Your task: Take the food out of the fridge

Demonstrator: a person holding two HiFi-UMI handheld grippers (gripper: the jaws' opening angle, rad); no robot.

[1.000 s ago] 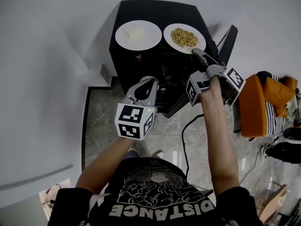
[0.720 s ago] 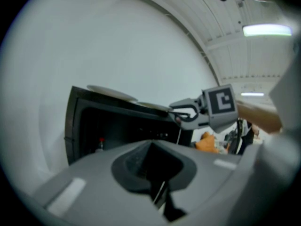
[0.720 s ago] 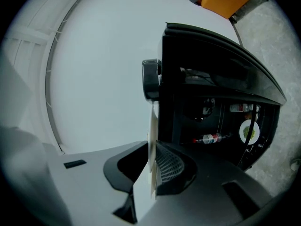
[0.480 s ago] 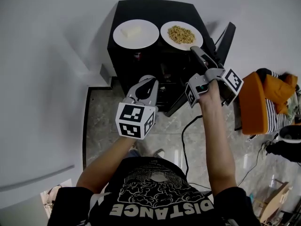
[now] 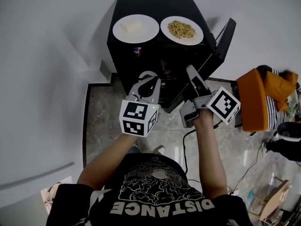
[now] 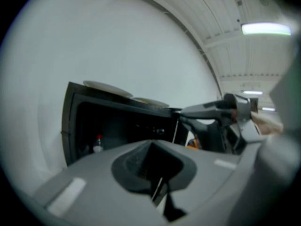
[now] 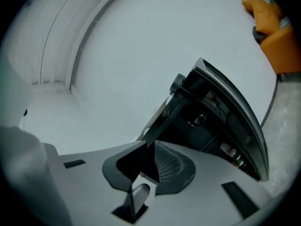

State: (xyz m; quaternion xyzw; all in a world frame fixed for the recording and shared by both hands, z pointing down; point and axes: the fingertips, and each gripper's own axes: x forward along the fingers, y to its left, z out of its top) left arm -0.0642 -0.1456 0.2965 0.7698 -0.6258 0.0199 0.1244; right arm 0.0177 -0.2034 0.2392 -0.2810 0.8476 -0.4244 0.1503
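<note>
Two white plates sit side by side on top of the open black fridge (image 5: 155, 6). The left plate (image 5: 150, 32) carries a pale white slab (image 5: 131, 27), its long axis running across the view. The right plate (image 5: 196, 36) holds a flat, yellow-brown oval heap (image 5: 181, 29) stretched much the same way. In front of the fridge, the left tool (image 5: 148, 81) is pressed together and empty. The right tool (image 5: 190, 70) has its jaws slightly spread and grips nothing.

- Bright, even light fills the head view; the fridge (image 5: 155, 6) casts a soft shadow on the white wall (image 5: 47, 55) to its left.
- The fridge's interior is dark, with detail lost.
- A ceiling light strip (image 6: 265, 28) glares in the left gripper view.
- Both gripper views are fisheye, with black corners and a blurred near foreground.
</note>
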